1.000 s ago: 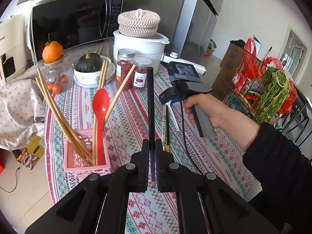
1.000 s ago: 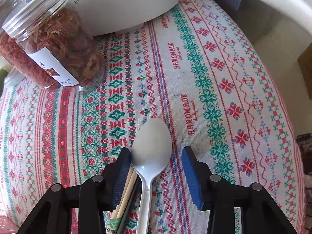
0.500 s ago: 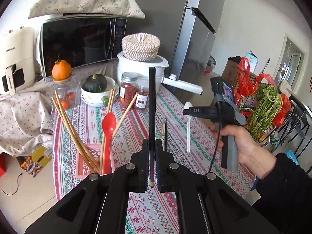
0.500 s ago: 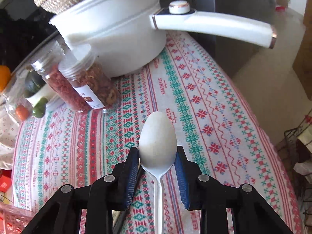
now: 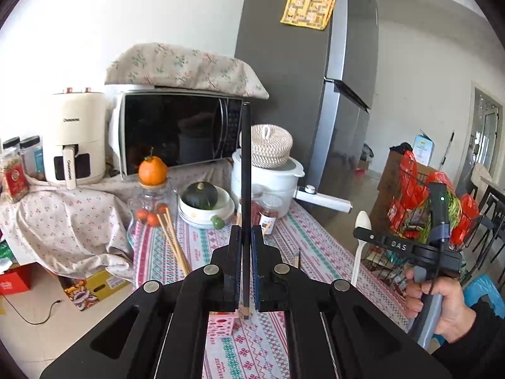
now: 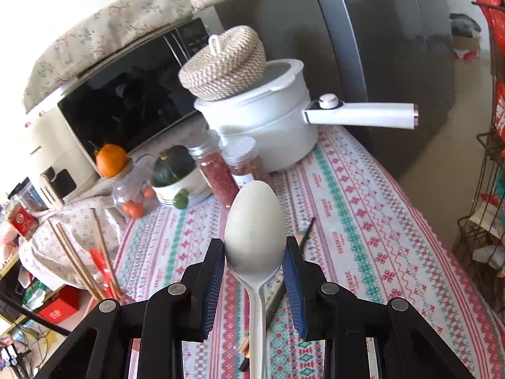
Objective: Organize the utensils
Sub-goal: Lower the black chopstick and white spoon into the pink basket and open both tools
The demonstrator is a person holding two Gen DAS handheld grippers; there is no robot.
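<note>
My left gripper is shut on a black chopstick that stands upright, high above the table. My right gripper is shut on a white plastic spoon, bowl forward, lifted off the cloth; both show at the right of the left wrist view, the spoon upright. The pink utensil basket sits just below my left gripper and holds wooden chopsticks and a red spoon. More chopsticks lie on the patterned tablecloth.
A white pot with a long handle and a woven lid stands at the back. Two spice jars, a bowl with a squash, a jar topped by an orange, a microwave and a fridge are behind. A wire basket stands right of the table.
My right gripper closed on the white spoon and lifted it off the cloth. My left gripper rose and tilted up with the black chopstick.
</note>
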